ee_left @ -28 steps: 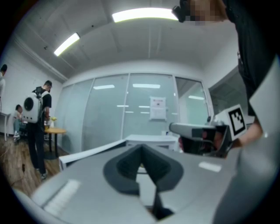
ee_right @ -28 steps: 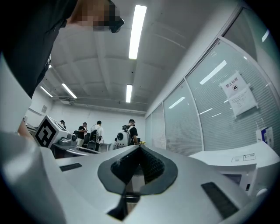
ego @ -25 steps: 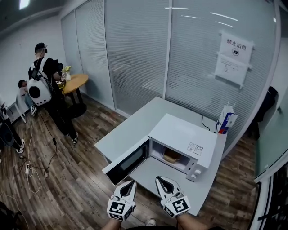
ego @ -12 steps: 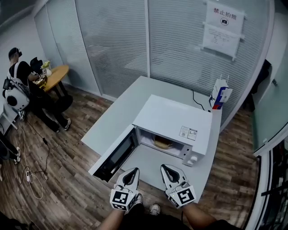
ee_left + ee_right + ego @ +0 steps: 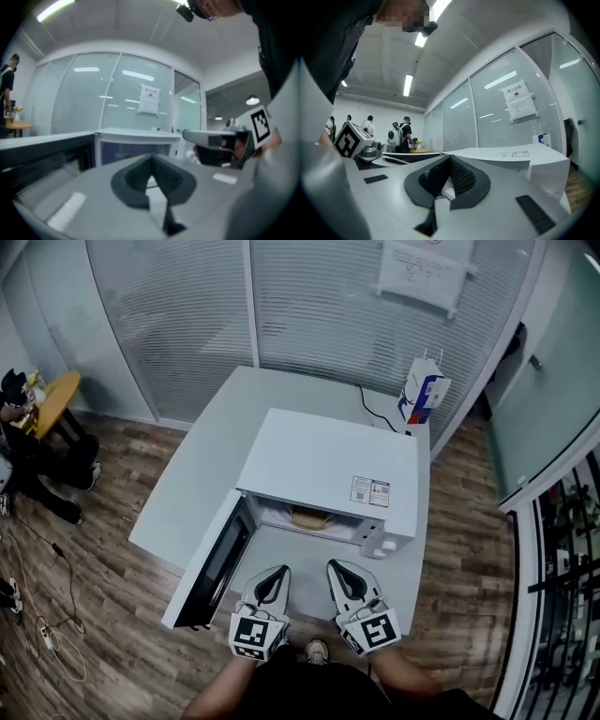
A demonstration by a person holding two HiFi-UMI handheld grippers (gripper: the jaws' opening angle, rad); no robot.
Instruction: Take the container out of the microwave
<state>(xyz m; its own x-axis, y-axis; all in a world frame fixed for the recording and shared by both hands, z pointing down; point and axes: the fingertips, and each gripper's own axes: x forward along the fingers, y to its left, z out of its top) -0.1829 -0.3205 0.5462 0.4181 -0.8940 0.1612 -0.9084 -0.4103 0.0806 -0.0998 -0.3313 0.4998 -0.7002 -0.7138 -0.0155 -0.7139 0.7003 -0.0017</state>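
**Container inside the open microwave; both claws closed and empty**

The container (image 5: 309, 517) is seen as a shallow, round, tan shape on the floor of the microwave (image 5: 328, 460), just behind its opening. Only the front edge is shown beneath the microwave's top. The door (image 5: 211, 563) is swung wide open to the microwave's left.

The left claw (image 5: 278, 572) and the right claw (image 5: 336, 568) are held side by side in front of the opening, apart from it. Each has its jaws brought together with nothing between them.

The container is judged light and stiff, possibly smooth and warm; its material cannot be told. A hold on the near rim is judged best, with the jaws parted first. The container should be kept level while it is drawn out over the table (image 5: 305, 554) in front of the microwave.
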